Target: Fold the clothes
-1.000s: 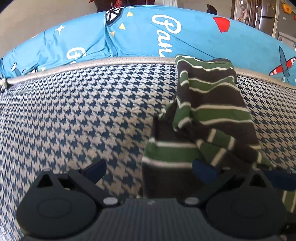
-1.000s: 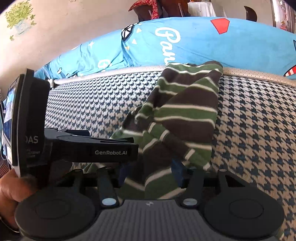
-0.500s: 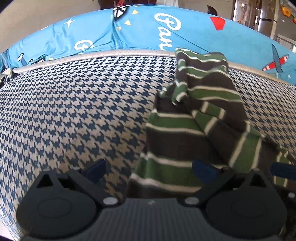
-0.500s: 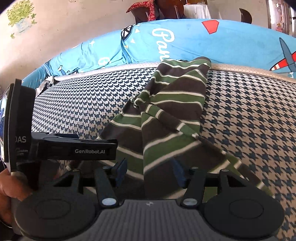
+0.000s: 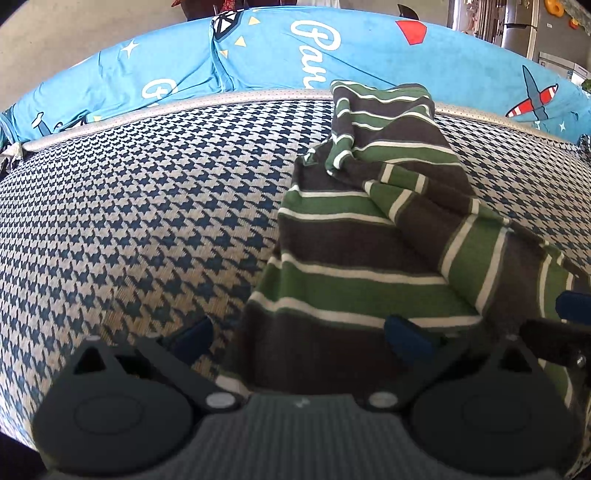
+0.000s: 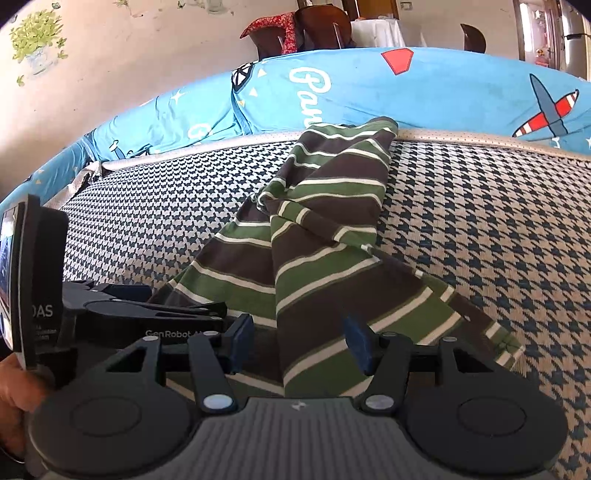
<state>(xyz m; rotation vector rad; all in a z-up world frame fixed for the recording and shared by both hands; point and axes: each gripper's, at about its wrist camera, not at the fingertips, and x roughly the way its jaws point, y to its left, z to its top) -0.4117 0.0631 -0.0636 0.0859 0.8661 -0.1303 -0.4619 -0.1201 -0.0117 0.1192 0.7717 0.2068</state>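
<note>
A green, dark brown and white striped garment [image 5: 369,236] lies crumpled in a long strip on the houndstooth mattress [image 5: 147,206], running from the near edge to the far edge; it also shows in the right wrist view [image 6: 325,236]. My left gripper [image 5: 295,336] is open, its fingers either side of the garment's near left edge. My right gripper [image 6: 301,339] is open over the garment's near end, just right of the left gripper body [image 6: 122,314].
A bright blue printed sheet [image 5: 295,55] rises behind the mattress's far edge [image 5: 184,105]. Chairs and a table [image 6: 332,29] stand beyond it by the wall. Bare mattress lies left [image 5: 110,221] and right [image 6: 498,229] of the garment.
The garment has come down from a raised bunch and now lies spread lower and wider on the mattress. The right gripper's fingers have opened wider. Both grippers have sunk towards the near edge.
</note>
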